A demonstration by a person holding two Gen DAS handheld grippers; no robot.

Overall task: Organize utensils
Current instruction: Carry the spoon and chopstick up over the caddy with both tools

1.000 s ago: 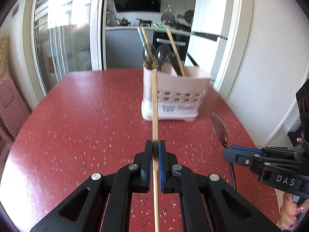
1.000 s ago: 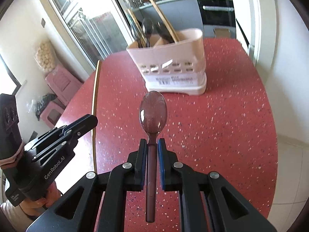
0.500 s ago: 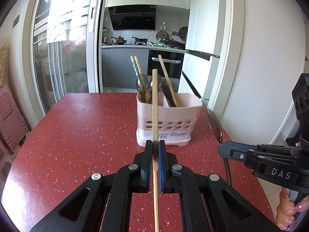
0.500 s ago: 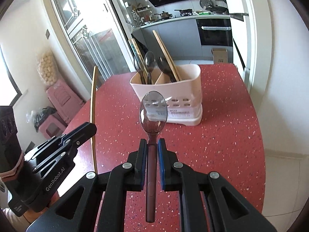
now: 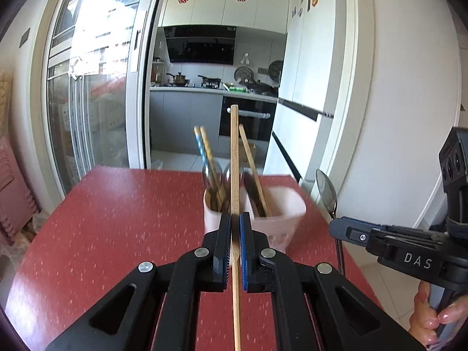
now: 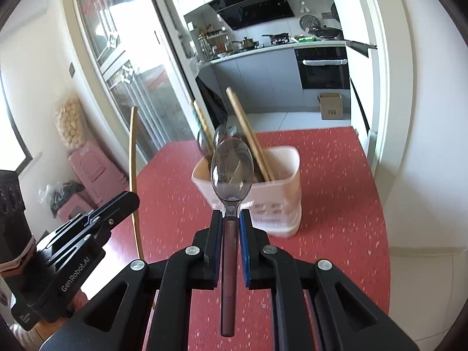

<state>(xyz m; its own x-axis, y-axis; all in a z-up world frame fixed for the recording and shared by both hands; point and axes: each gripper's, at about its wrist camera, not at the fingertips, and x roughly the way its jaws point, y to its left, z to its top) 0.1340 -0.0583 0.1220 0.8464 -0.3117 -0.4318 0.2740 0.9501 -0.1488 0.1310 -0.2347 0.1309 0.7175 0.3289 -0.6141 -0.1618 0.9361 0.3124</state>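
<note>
My left gripper (image 5: pixel 233 219) is shut on a wooden chopstick (image 5: pixel 234 158) that points up and forward over the pink utensil holder (image 5: pixel 288 207). My right gripper (image 6: pixel 231 216) is shut on a spoon (image 6: pixel 232 172) with a dark red handle, bowl up, just before the holder (image 6: pixel 280 201). The holder stands on the red table (image 5: pixel 117 219) with chopsticks and spoons in it. The right gripper and its spoon (image 5: pixel 327 193) show at the right of the left wrist view. The left gripper and its chopstick (image 6: pixel 133 158) show at the left of the right wrist view.
The round red table ends shortly behind the holder (image 6: pixel 336 152). A white wall and fridge (image 5: pixel 321 87) stand to the right. Glass sliding doors (image 5: pixel 87 102) and pink stools (image 6: pixel 87 161) are to the left. The kitchen lies behind.
Both grippers have risen and tilted up, closing on the holder. The holder now sits lower and nearer in both views. Both keep their grip.
</note>
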